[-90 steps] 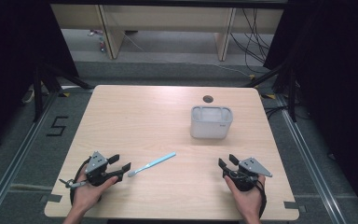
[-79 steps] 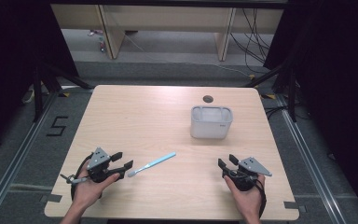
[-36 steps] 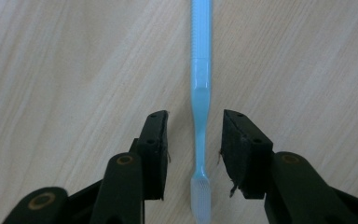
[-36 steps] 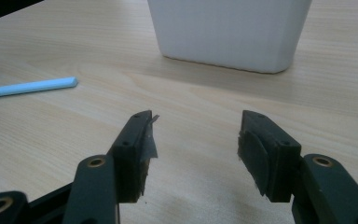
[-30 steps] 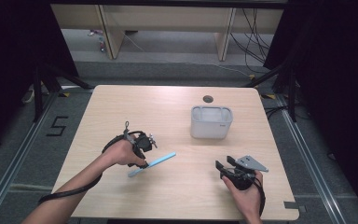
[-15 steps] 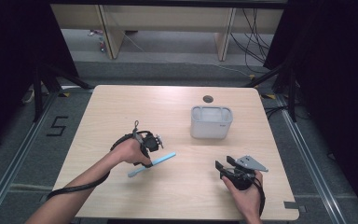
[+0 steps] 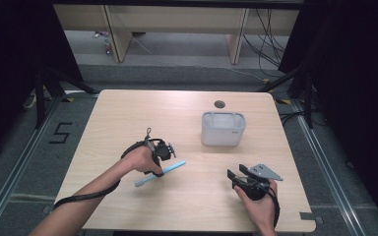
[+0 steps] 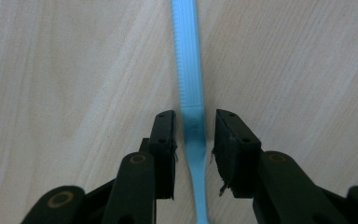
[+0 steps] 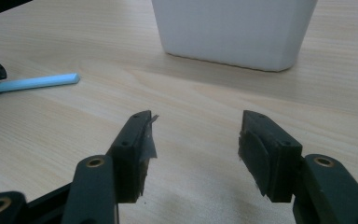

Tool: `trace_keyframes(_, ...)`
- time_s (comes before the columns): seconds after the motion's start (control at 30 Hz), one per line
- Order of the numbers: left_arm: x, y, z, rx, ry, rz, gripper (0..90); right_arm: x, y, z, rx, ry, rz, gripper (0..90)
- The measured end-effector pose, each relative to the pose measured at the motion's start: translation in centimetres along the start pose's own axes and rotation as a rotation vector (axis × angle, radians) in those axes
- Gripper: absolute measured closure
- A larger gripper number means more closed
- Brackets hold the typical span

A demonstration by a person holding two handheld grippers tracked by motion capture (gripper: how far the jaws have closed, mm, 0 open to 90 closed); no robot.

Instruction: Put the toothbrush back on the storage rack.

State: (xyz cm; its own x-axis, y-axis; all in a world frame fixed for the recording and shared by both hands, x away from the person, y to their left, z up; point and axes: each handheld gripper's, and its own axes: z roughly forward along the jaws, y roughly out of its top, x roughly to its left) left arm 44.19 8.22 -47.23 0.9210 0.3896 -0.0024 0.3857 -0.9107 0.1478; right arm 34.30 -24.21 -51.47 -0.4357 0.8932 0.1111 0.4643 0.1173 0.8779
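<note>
The left gripper (image 7: 163,158) sits over the middle-left part of the wooden surface (image 7: 128,108), pointing down onto a light blue toothbrush (image 7: 160,173) that lies flat there, slanting from near the front toward the centre. In the left gripper view its two black jaws stand on either side of the toothbrush (image 8: 191,116), where the wide ribbed part narrows to the thin stem. The jaws have just been closing, with the toothbrush between them; a thin gap shows on each side, so the pads are close to it but not yet pressing.

Farther right, toward the back edge, a white box-shaped container (image 7: 223,129) stands upright, with a small dark round hole (image 7: 220,104) in the surface just behind it.

The right gripper (image 7: 238,176) rests near the front right corner, held in the person's hand. Its jaws are spread wide with nothing between them (image 9: 193,140), aimed at the container's near wall (image 9: 233,32); one end of the toothbrush (image 9: 37,82) shows off to their left.
</note>
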Motion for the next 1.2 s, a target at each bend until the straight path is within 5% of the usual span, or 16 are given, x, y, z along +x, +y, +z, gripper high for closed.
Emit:
trace_keyframes(0.33,-0.11,0.39,0.14,0.012,0.008,0.021,70.4,-0.03,-0.01,0.02,0.001,-0.001,-0.008,44.9)
trace_keyframes(0.37,-0.08,0.39,0.17,0.015,0.01,0.022,70.6,0.38,-0.01,-0.1,0.024,0.008,0.048,44.9)
trace_keyframes(0.43,-0.06,0.38,0.29,0.017,0.011,0.027,71.0,0.04,0.0,0.05,0.0,0.009,0.0,44.9)
trace_keyframes(0.83,-0.12,0.48,0.54,0.039,0.005,0.037,73.2,0.13,0.01,0.02,0.015,0.013,0.004,44.9)
trace_keyframes(0.87,-0.16,0.46,0.56,0.038,0.0,0.028,73.5,0.46,-0.05,0.05,0.019,0.022,0.047,44.9)
trace_keyframes(0.9,-0.15,0.47,0.57,0.039,-0.002,0.03,74.0,0.18,-0.04,0.11,0.01,0.014,0.01,44.9)
trace_keyframes(0.93,-0.12,0.49,0.56,0.04,0.0,0.038,74.7,0.39,-0.08,0.11,0.015,0.02,0.039,44.9)
trace_keyframes(1.2,-0.32,0.49,0.54,0.046,-0.003,0.071,78.4,0.21,-0.03,0.19,0.019,0.034,0.023,44.5)
